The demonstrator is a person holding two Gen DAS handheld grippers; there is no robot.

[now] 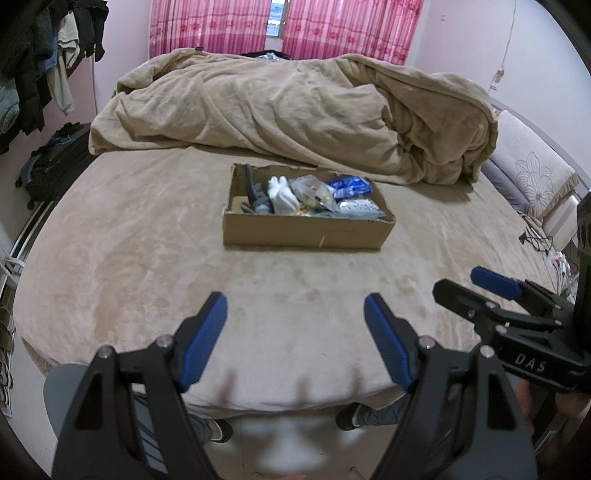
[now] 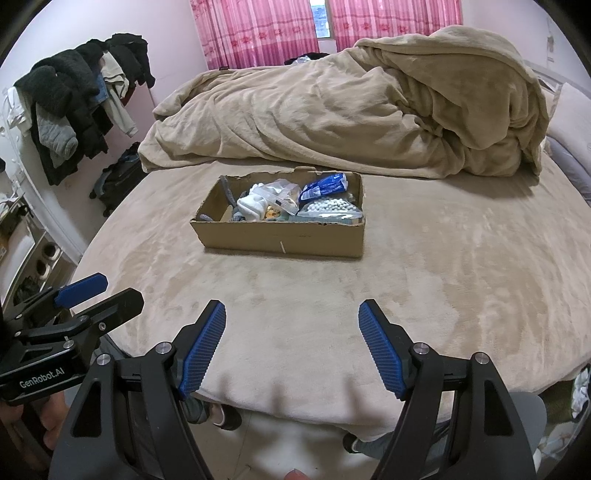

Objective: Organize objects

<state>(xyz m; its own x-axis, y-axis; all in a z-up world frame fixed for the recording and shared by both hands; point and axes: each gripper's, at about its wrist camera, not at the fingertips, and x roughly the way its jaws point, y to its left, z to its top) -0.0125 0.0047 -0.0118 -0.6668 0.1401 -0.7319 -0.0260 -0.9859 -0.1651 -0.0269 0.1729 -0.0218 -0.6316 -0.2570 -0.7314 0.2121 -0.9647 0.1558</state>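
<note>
Bed [image 1: 147, 280]: cardboard box [image 1: 306, 230] contents jumbled (indistinct); both hand-held grippers [image 1: 295, 321] [image 2: 291, 328] open, empty.

Cardboard box [image 1: 306, 230] brown; bed [image 1: 147, 258] and blanket [image 1: 277, 107] beige; curtains [image 1: 210, 26] pink, floral band; gripper pads [image 2: 205, 345] blue, ribbed; wall [image 1: 461, 33] pale pink.

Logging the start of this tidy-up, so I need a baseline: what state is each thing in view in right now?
Left hand-held gripper: open, holding nothing, above the bed's near edge.
Right hand-held gripper: open, holding nothing.
Cardboard box: open-topped, on the bed, holding mixed items.
White socks: lying inside the box.
Blue packet: inside the box, at the back.
Blanket: bunched up behind the box.
Curtains: nearly drawn, narrow gap.
</note>
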